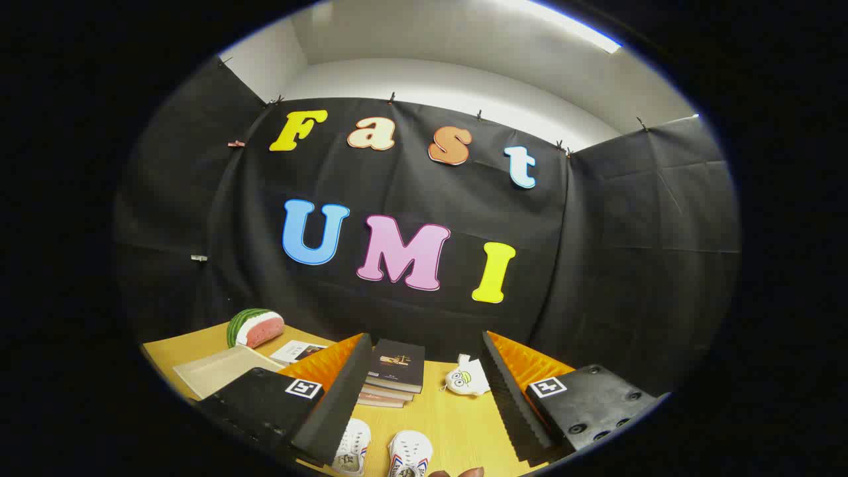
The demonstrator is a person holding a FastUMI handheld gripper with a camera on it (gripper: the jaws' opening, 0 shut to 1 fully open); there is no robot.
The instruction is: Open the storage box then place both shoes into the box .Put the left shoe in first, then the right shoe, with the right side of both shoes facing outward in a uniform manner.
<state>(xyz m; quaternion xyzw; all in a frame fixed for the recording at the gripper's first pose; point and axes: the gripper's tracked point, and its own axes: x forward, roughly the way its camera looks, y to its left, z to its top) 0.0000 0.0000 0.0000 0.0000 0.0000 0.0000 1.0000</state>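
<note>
No words, brand names or numbers can be read on any object here. Each side of the gripper (424, 391) carries a small white square tag with a black block pattern, a machine marker rather than text. The dark cover of the top book (397, 364) in a stack on the table (457, 424) bears gold print, too small to read.

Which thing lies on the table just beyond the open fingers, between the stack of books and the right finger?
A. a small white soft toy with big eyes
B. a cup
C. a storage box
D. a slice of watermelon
A: a small white soft toy with big eyes lies on the table right of the stack of books; the gripper is open, holding nothing.
</note>
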